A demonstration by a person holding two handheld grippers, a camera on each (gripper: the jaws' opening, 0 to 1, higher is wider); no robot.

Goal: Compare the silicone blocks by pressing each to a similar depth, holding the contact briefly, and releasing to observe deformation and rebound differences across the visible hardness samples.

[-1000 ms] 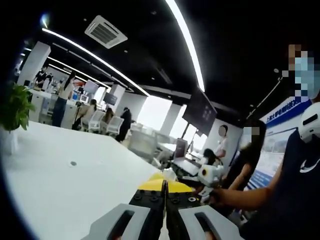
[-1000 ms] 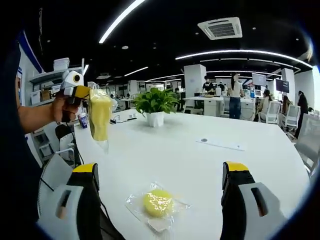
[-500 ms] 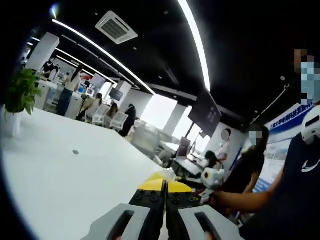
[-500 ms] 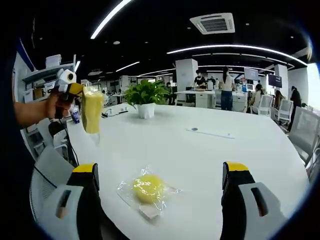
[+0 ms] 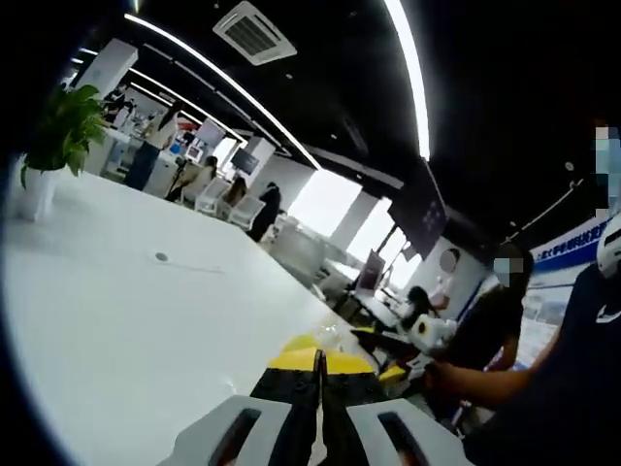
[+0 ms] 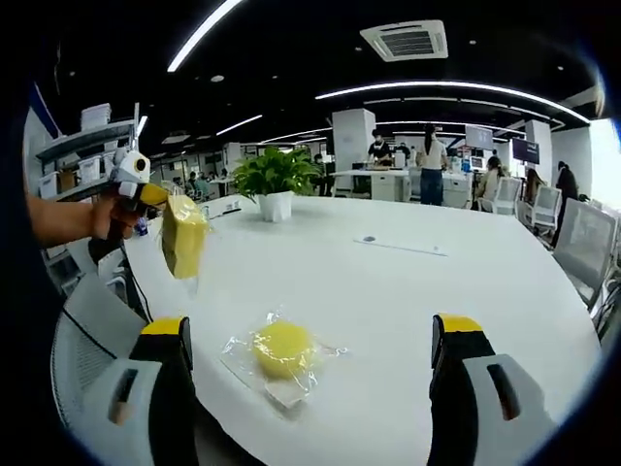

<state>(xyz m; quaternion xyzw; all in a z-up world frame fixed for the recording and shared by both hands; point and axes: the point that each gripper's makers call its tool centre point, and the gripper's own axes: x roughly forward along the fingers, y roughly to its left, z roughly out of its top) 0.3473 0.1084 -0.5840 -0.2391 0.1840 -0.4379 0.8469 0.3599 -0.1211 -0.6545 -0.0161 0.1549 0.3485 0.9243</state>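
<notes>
Silicone block [image 6: 182, 247], a yellow slab in a clear bag, hangs pinched in my left gripper [image 6: 147, 194], held up in the air over the near-left edge of the white table [image 6: 408, 291]; in the left gripper view my left jaws stand pressed together on a sliver of that yellow. A second sample, a round yellow silicone pad [image 6: 280, 348] in its own clear wrapper, lies flat on the table just ahead of my right gripper [image 6: 309, 361], whose jaws stand spread wide and hold nothing, with the pad between them but farther out. Since a second ago the bagged block I hold has tilted: it hung long and straight then, and now it sits angled and looks shorter, lower against the table edge. The pad has slid a little leftward in my right gripper view, which comes from my hand shifting. A potted plant [image 6: 274, 179] stands on the table well beyond the pad, and a person's hand [image 5: 456, 374] shows to the right of my left gripper's jaws.
</notes>
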